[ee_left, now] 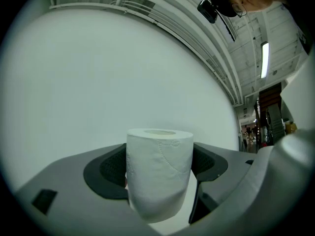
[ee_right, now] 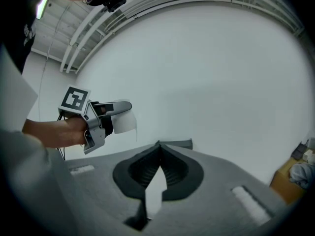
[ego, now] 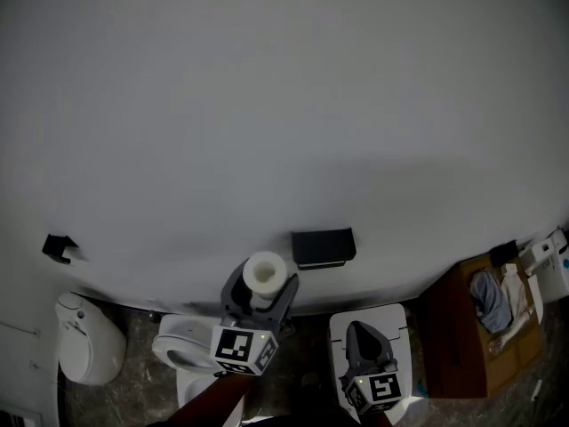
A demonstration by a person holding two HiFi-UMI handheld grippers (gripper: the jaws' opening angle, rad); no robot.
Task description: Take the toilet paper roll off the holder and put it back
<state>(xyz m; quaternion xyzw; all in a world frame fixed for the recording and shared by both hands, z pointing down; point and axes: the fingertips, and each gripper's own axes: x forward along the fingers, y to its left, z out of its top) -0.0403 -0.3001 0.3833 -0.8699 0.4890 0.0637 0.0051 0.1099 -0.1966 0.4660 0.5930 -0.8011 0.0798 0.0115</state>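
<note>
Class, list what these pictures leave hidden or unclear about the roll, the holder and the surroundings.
- Toilet paper roll: lower end hidden behind the left gripper, left gripper view.
- Holder: dark and small in head view; partly behind the right gripper's shut jaws in right gripper view.
- Cardboard box contents: too small, head view.

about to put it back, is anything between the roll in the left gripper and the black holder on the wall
Nothing visible. The roll, clamped in the left gripper, sits just left of the black holder, with only bare wall between. The right gripper, shut and empty, hangs lower, off that path.
</note>
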